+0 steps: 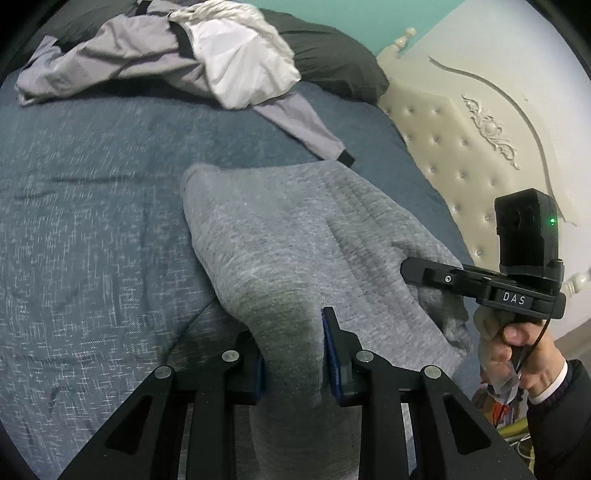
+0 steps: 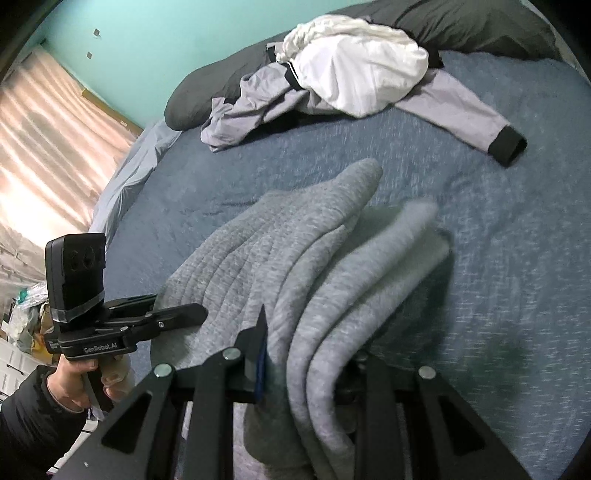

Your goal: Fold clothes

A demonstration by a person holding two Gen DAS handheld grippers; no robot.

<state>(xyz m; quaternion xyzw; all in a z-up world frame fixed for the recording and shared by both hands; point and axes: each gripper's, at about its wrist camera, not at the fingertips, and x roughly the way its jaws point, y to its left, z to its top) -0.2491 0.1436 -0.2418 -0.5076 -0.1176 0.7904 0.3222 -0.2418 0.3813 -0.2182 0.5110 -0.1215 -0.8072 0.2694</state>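
A heather-grey knit garment [image 1: 280, 236] hangs lifted above the blue bedspread [image 1: 92, 206]. My left gripper [image 1: 291, 332] is shut on a bunched fold of it, blue pads pressing both sides. The right gripper [image 1: 410, 271] comes in from the right, its tip clamped on the garment's other edge. In the right wrist view the same grey garment [image 2: 280, 243] drapes in layered folds over my right gripper [image 2: 310, 339], which is shut on it; cloth hides its right finger. There the left gripper [image 2: 199, 314] bites the left edge, with a hand [image 2: 74, 376] on its handle.
A lilac jacket with black cuffs [image 2: 461, 107] and a white garment [image 2: 362, 70] lie heaped at the far side of the bed, against dark pillows [image 2: 461, 26]. A cream tufted headboard [image 1: 443, 147] borders the bed on one side, a curtain [image 2: 48, 147] on the other.
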